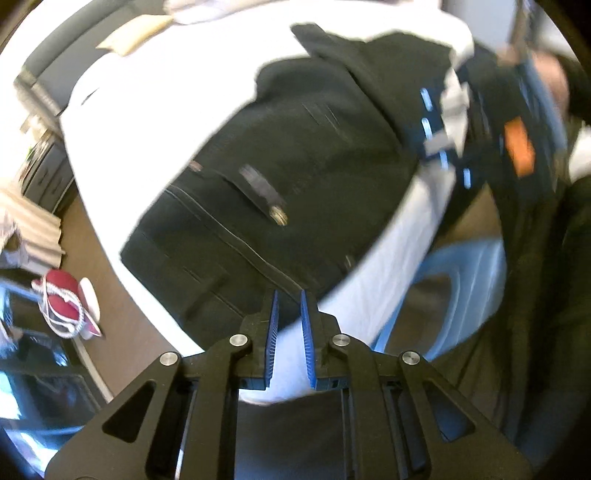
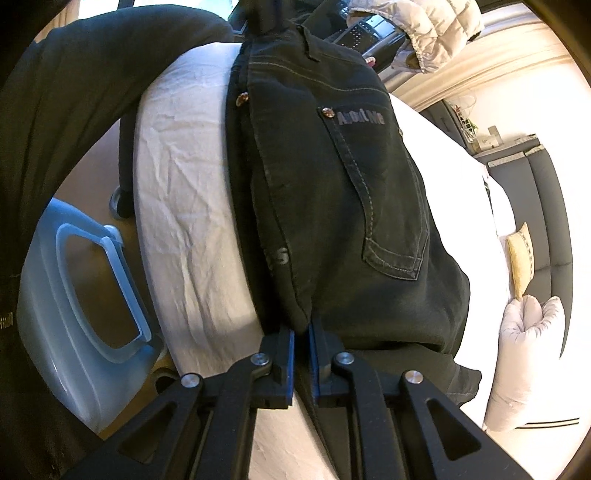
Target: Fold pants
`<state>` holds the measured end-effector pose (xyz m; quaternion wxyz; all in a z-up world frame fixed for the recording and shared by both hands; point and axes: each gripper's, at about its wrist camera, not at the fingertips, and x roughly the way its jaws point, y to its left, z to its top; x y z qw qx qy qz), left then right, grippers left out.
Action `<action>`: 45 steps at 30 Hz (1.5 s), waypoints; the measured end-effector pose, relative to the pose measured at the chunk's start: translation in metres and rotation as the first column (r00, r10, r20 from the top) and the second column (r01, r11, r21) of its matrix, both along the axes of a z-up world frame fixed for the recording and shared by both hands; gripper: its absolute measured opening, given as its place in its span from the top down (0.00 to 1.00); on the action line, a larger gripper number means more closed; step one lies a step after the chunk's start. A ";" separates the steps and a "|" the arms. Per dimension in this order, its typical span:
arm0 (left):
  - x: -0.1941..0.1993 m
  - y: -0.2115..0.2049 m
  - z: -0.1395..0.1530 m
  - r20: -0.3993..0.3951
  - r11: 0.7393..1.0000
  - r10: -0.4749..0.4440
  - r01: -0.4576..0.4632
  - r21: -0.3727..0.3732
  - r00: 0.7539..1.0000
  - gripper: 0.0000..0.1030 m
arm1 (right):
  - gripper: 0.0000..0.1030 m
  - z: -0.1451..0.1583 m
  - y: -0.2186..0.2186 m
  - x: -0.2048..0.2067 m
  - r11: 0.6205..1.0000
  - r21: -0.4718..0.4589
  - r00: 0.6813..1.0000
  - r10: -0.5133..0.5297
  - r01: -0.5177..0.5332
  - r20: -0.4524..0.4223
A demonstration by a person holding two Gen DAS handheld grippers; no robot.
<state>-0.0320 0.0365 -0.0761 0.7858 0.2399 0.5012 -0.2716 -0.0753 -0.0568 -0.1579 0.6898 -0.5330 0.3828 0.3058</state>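
Observation:
Black jeans (image 1: 295,177) lie on a white sheet-covered surface (image 1: 155,110). In the left wrist view my left gripper (image 1: 288,295) hovers at the jeans' near edge, jaws slightly apart with white sheet showing between them, nothing held. The right gripper (image 1: 443,140) shows blurred at the jeans' far right edge. In the right wrist view the jeans (image 2: 332,192) show a back pocket with grey lettering. My right gripper (image 2: 302,334) is shut on a folded edge of the jeans. The left gripper sits at the jeans' top end, too dark to read.
A pale blue plastic basket (image 2: 74,288) stands on the floor beside the surface, also in the left wrist view (image 1: 461,288). A red sneaker (image 1: 62,299) lies on the floor at left. A puffy white jacket (image 2: 424,26), dark sofa (image 2: 546,206) and cushions lie beyond.

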 end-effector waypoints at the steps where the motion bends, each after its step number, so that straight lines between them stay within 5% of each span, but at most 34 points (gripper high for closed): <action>1: 0.009 0.001 0.010 0.012 0.997 0.035 -0.034 -0.063 0.999 0.89 | 0.90 -0.001 0.001 0.001 1.000 0.002 1.000 -0.004 0.004 0.000; 7: 0.053 -0.046 0.000 -0.022 0.946 0.116 -0.117 -0.303 0.993 0.89 | 0.89 0.000 0.001 0.003 0.999 0.027 0.999 -0.043 0.042 0.012; 9: 0.067 -0.064 -0.025 -0.091 0.936 0.124 -0.146 -0.321 0.988 0.89 | 0.89 0.000 0.000 0.003 0.997 0.051 0.998 -0.063 0.062 0.018; 11: 0.074 -0.081 -0.059 -0.138 0.952 0.137 -0.169 -0.255 0.981 0.89 | 0.86 0.001 -0.003 0.002 0.993 0.082 0.995 -0.091 0.087 0.043; 14: 0.075 -0.076 -0.069 -0.141 0.923 0.184 -0.220 -0.315 0.973 0.89 | 0.70 0.003 -0.010 0.000 0.984 0.117 0.987 -0.145 0.136 0.074; 16: 0.079 -0.069 -0.067 -0.185 0.905 0.200 -0.254 -0.340 0.962 0.89 | 0.28 0.010 -0.020 -0.002 0.969 0.167 0.977 -0.197 0.181 0.083; 17: 0.079 -0.067 -0.064 -0.194 0.904 0.201 -0.258 -0.340 0.960 0.89 | 0.20 0.014 -0.029 0.000 0.955 0.206 0.972 -0.229 0.215 0.049; 22: 0.089 -0.072 -0.022 -0.155 0.863 0.232 -0.276 -0.422 0.960 0.89 | 0.19 0.051 -0.082 0.011 0.828 0.400 0.915 -0.395 0.392 -0.079; 25: 0.106 -0.083 -0.014 -0.162 0.830 0.237 -0.286 -0.479 0.958 0.89 | 0.22 0.076 -0.137 0.046 0.609 0.555 0.812 -0.525 0.567 -0.253; 28: 0.124 -0.093 -0.049 -0.243 0.840 0.265 -0.347 -0.417 0.933 0.89 | 0.28 0.093 -0.207 0.094 0.289 0.652 0.667 -0.589 0.701 -0.456; 29: 0.128 -0.091 -0.069 -0.286 0.832 0.286 -0.385 -0.399 0.914 0.89 | 0.28 0.097 -0.234 0.111 0.161 0.677 0.622 -0.585 0.718 -0.520; 30: 0.127 -0.085 -0.077 -0.290 0.797 0.298 -0.404 -0.448 0.909 0.89 | 0.28 0.099 -0.258 0.126 0.044 0.687 0.581 -0.575 0.725 -0.576; 31: 0.127 -0.080 -0.080 -0.301 0.773 0.303 -0.418 -0.478 0.904 0.89 | 0.28 0.099 -0.281 0.141 -0.066 0.685 0.544 -0.555 0.725 -0.629; 32: 0.128 -0.077 -0.081 -0.313 0.760 0.304 -0.428 -0.489 0.900 0.89 | 0.28 0.097 -0.298 0.154 -0.135 0.675 0.521 -0.532 0.726 -0.667; 36: 0.136 -0.087 -0.075 -0.298 0.792 0.310 -0.419 -0.445 0.903 0.89 | 0.30 0.059 -0.367 0.219 -0.432 0.535 0.349 -0.438 0.726 -0.828; 40: 0.139 -0.084 -0.082 -0.336 0.765 0.313 -0.445 -0.465 0.888 0.89 | 0.34 0.014 -0.396 0.264 -0.596 0.394 0.222 -0.343 0.700 -0.913; 42: 0.138 -0.081 -0.083 -0.341 0.763 0.312 -0.448 -0.467 0.887 0.89 | 0.34 -0.001 -0.401 0.277 -0.632 0.349 0.169 -0.328 0.692 -0.929; 45: 0.126 -0.072 -0.086 -0.331 0.770 0.310 -0.439 -0.463 0.891 0.89 | 0.36 -0.018 -0.399 0.296 -0.648 0.306 0.141 -0.295 0.698 -0.945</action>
